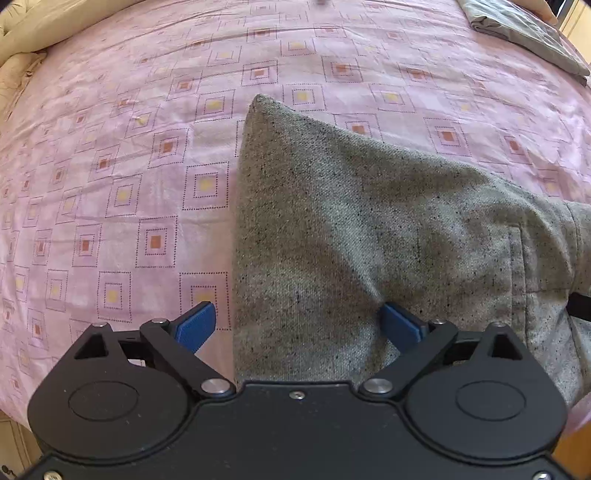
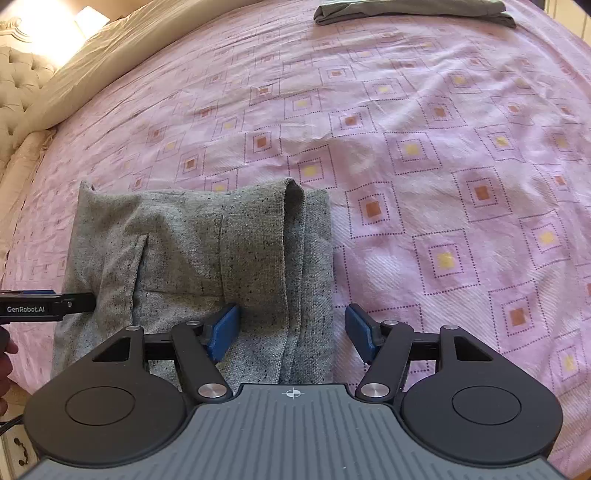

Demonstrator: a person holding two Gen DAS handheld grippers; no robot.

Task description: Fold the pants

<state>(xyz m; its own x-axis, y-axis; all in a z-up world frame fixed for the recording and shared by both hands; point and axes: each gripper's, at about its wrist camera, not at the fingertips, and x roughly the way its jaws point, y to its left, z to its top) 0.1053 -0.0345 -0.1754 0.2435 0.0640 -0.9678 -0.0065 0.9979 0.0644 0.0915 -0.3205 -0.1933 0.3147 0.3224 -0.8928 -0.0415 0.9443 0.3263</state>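
Note:
Grey speckled pants (image 1: 351,229) lie folded into a thick bundle on the pink patterned bedsheet (image 1: 129,155). My left gripper (image 1: 298,325) hangs open over the bundle's left edge. Its left pad is above the sheet, and its right pad (image 1: 400,326) rests against a crease in the cloth. In the right wrist view the pants (image 2: 192,251) show a pocket seam and a hem fold. My right gripper (image 2: 291,332) stands open over their right edge, with the left pad above the cloth and the right pad above bare sheet (image 2: 443,184). The left gripper's black body (image 2: 48,306) reaches in from the left.
A folded olive-grey garment (image 1: 532,37) (image 2: 410,11) lies at the far side of the bed. A beige duvet (image 1: 18,40) (image 2: 96,59) and a tufted headboard (image 2: 14,96) are at the left. A person's hand (image 2: 5,354) is at the left edge, where the mattress edge runs close below.

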